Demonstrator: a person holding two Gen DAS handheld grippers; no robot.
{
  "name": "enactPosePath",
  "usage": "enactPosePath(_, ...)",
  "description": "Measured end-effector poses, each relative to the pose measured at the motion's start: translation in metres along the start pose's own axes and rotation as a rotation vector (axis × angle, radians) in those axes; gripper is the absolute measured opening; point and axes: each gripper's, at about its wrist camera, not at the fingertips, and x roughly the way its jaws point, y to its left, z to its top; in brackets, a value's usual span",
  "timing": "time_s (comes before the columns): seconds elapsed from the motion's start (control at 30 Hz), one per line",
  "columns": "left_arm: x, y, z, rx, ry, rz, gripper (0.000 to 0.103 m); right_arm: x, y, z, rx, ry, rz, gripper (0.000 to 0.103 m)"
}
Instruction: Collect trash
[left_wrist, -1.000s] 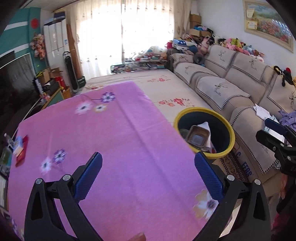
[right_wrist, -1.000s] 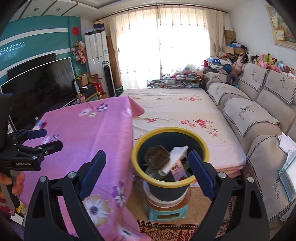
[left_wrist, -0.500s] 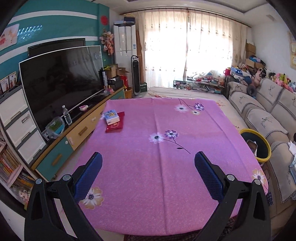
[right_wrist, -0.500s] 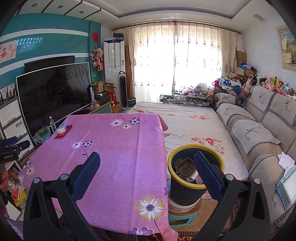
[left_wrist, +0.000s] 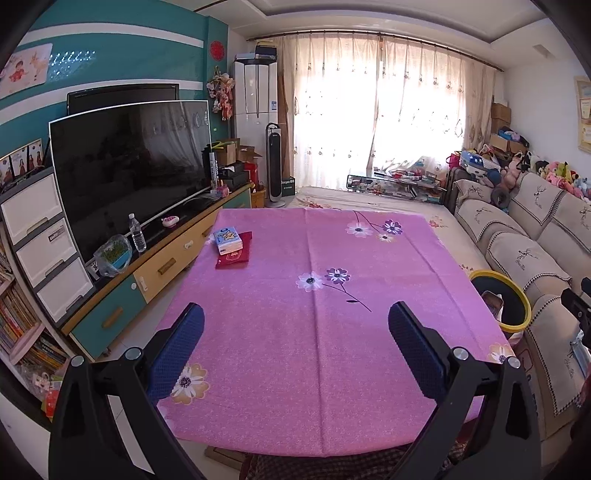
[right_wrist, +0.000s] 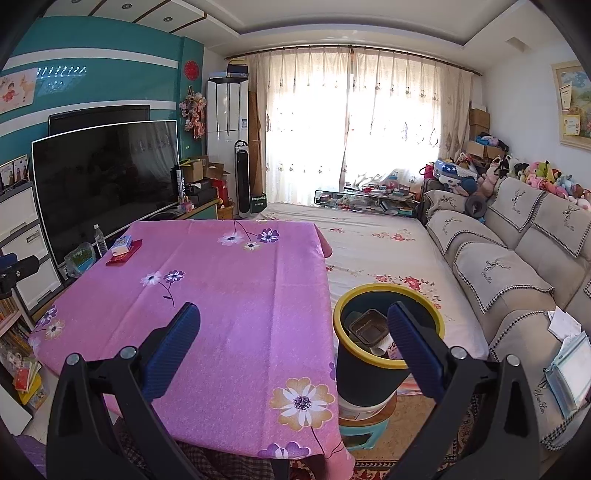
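A dark bin with a yellow rim (right_wrist: 388, 347) stands on a small stool right of the table; it also shows in the left wrist view (left_wrist: 506, 299). Inside lie a brown plastic tray (right_wrist: 369, 326) and white paper. The table wears a pink flowered cloth (left_wrist: 314, 302), also in the right wrist view (right_wrist: 229, 295). My left gripper (left_wrist: 295, 343) is open and empty above the table's near edge. My right gripper (right_wrist: 295, 343) is open and empty, above the table's right edge and the bin.
A tissue pack on a red packet (left_wrist: 231, 245) lies at the table's far left. A TV (left_wrist: 129, 166) on a low cabinet stands left. A sofa (right_wrist: 517, 258) runs along the right. A low mattress (right_wrist: 384, 243) lies beyond the bin.
Both grippers have pulled back and risen from the bin. The left view swung from the bin to the whole table. Both stayed open.
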Motion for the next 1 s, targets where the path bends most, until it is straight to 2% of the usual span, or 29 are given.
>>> enactPosePath(0.37, 0.008, -0.014, 0.001, 0.021, 0.017, -0.007, 0.098, 0.001, -0.006, 0.0, 0.016, -0.005, -0.004, 0.096)
enactPosePath(1.0, 0.011, -0.014, 0.001, 0.016, 0.02, 0.002, 0.098, 0.001, -0.004, 0.0, 0.014, -0.003, 0.004, 0.096)
